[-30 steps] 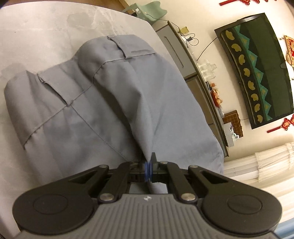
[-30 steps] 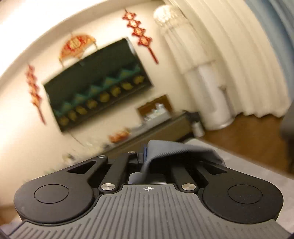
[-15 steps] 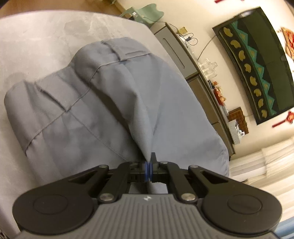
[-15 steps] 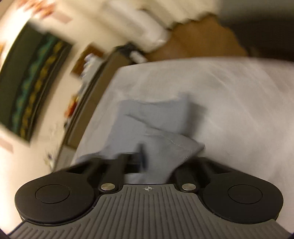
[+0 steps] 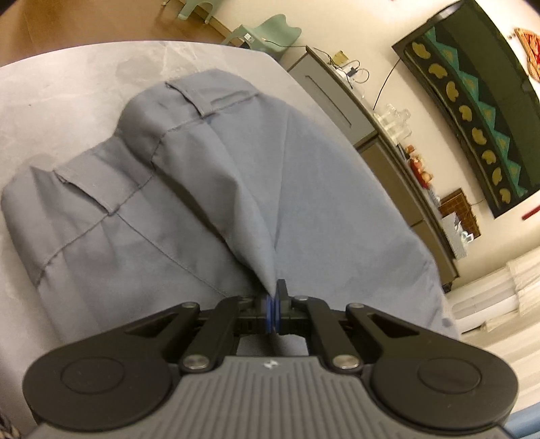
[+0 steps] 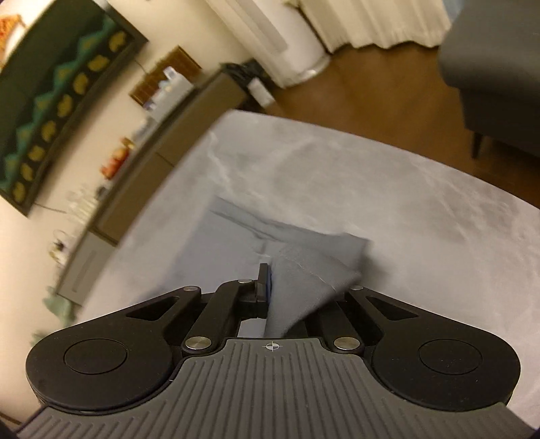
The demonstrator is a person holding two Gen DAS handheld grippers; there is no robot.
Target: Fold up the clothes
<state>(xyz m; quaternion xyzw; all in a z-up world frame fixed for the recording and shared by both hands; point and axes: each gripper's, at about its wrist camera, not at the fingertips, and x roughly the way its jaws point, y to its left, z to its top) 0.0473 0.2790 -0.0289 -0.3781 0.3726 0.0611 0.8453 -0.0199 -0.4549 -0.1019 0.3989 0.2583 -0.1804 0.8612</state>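
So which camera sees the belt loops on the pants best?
The left wrist view: both belt loops show on the pants, stitching sharp. The right wrist view shows only a blurry pant end, no loops.

- Right gripper (image 6: 270, 282): black, closed on a fold of grey fabric; only the left finger with its blue pad visible, the right one covered by cloth.
- Grey garment (image 6: 236, 243): lying on grey marbled table (image 6: 422, 219), pinched corner lifted and draped over the gripper.
- Low dark cabinet (image 6: 189, 125): along the wall, small items on top.
- Dark green wall hanging (image 6: 57, 84).
- White curtains (image 6: 371, 20).
- Dark grey sofa (image 6: 499, 77): on brown floor.
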